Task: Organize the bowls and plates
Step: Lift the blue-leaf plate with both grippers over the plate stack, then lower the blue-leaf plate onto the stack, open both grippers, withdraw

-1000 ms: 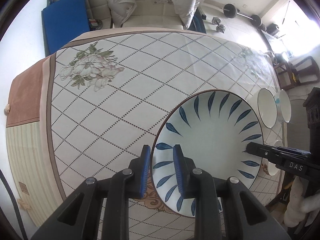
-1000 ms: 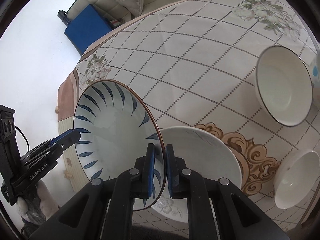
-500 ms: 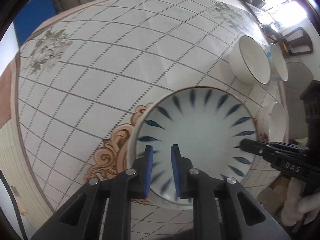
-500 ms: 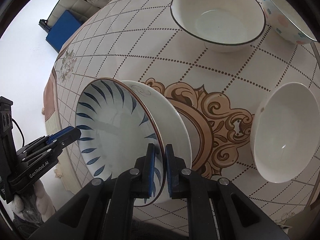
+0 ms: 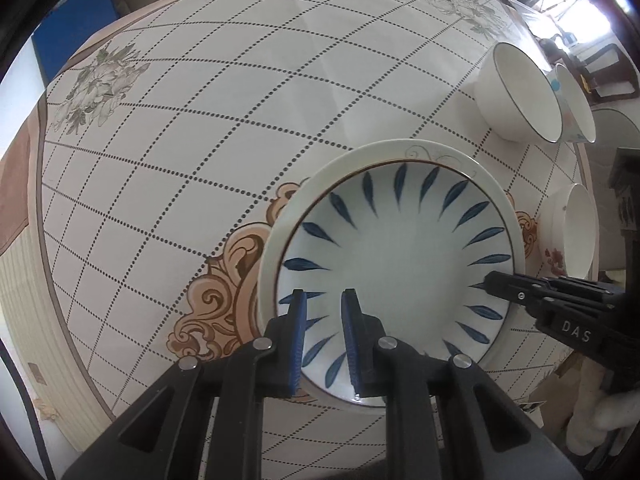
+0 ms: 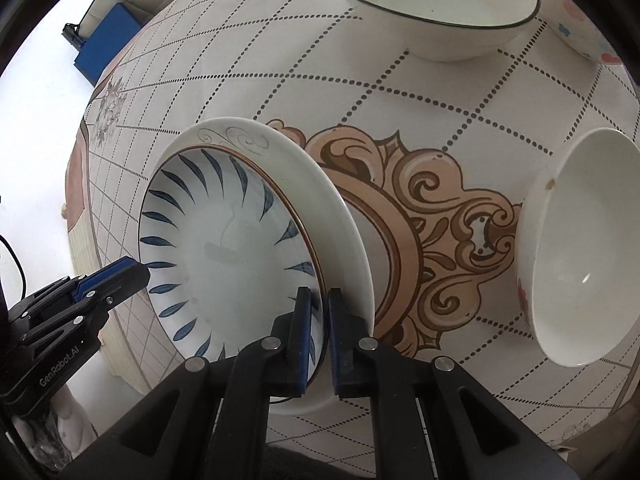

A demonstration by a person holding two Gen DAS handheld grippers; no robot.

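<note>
Blue-leaf patterned white ceramic plate (image 5: 396, 272) sits inside a larger plain white ceramic plate with a faint grey scroll on its rim (image 5: 440, 152), and this pair lies on the white tablecloth with dotted diamond lines and a tan ornament (image 5: 200, 160). Left gripper (image 5: 323, 336) points almost straight down and its blue pads pinch the near-left rim of the blue-leaf plate, with only a narrow gap. Right gripper (image 6: 319, 332) is clamped on the opposite rim of the same plate, its jaws nearly together around the thin edge.

What the next move depends on, in my judgement, is that the blue-leaf plate is already seated in the plain plate, so both claws can only let go by spreading and going upward, away from the rim. In the right wrist view the outer finger stands between the two rims, so the room there is small.

Three bowls remain to the right: a white bowl with dark rim (image 6: 432, 4), a bowl with coloured dots (image 6: 580, 28) just beside it, and a plain white bowl with a small red flower (image 6: 580, 248), near the right gripper and well apart from the left one
</note>
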